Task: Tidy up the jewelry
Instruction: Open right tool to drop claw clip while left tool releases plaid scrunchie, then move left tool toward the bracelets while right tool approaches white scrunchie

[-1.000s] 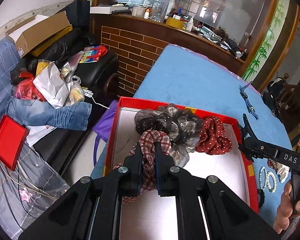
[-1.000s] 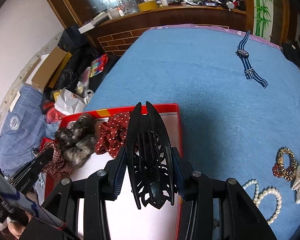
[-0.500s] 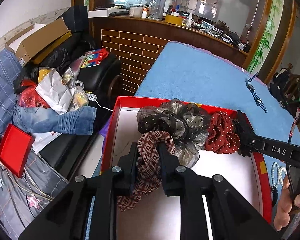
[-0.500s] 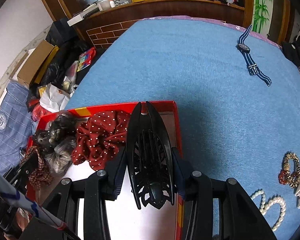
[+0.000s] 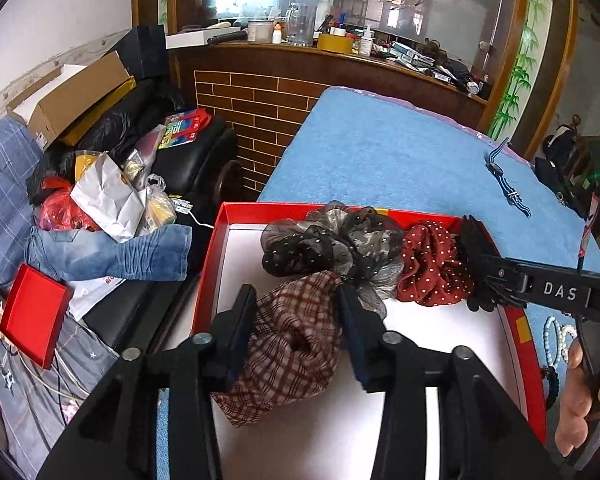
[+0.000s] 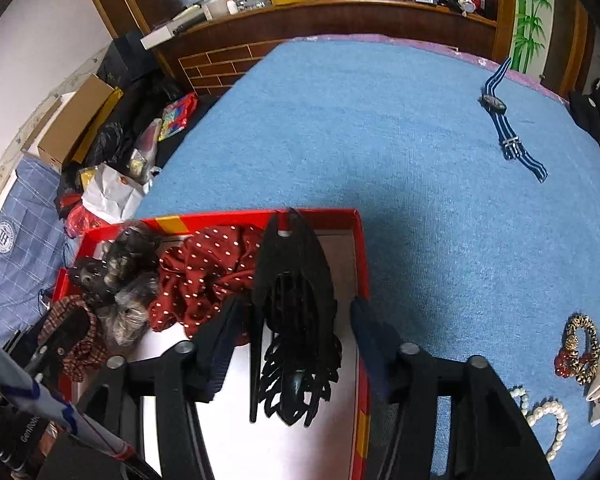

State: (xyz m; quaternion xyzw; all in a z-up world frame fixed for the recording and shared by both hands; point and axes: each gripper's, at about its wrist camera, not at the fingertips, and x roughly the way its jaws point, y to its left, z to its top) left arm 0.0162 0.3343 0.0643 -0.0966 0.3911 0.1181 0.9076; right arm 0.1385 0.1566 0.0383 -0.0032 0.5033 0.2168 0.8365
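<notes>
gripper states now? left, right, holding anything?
Left gripper: open, plaid scrunchie loose between its fingers.
Right gripper: open, black claw clip released in the red box.

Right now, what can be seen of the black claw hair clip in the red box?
The black claw hair clip looks like glossy hard plastic, with two pointed shells meeting at a hinge pin and interlocking curved teeth below. It lies lengthwise between the spread fingers of the right hand-held gripper, which look apart from it, pointed end toward the far wall of the red box. It sits over the white floor, its left side against the red dotted scrunchie.
</notes>
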